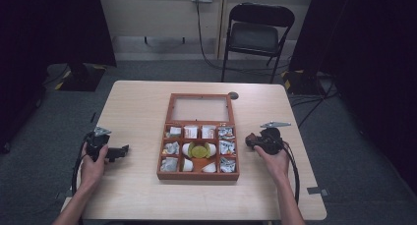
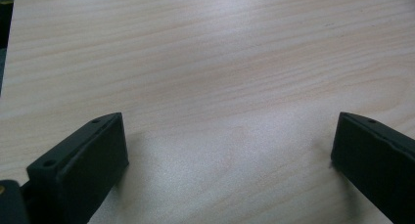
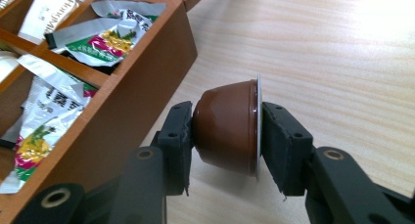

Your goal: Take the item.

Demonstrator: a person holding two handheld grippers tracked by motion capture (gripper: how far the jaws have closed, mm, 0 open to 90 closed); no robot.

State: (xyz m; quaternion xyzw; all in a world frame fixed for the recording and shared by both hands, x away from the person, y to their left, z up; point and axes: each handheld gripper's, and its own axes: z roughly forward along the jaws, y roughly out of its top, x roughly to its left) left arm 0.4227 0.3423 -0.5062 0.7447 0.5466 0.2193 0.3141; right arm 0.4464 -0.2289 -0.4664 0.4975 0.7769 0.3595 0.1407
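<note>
We find the right gripper (image 3: pixel 225 136) clamped on a brown coffee capsule (image 3: pixel 227 131), held just right of the wooden compartment box (image 3: pixel 132 101). The left gripper (image 2: pixel 227 150) rests wide open, empty, over the table (image 2: pixel 220 53), left of the box.

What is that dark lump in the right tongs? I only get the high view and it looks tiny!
Observer: It's a brown capsule with a silver foil lid. The right tongs squeeze it from its base and its lid.
Operator: Is it over the box?
Observer: No, it's just beside the wooden box, above bare table.
Operator: What's in the box by it?
Observer: Crinkly foil packets with green and pink print, in the nearest compartments.
Operator: And the left tongs?
Observer: The left tongs are wide open with nothing between them, just tabletop.
</note>
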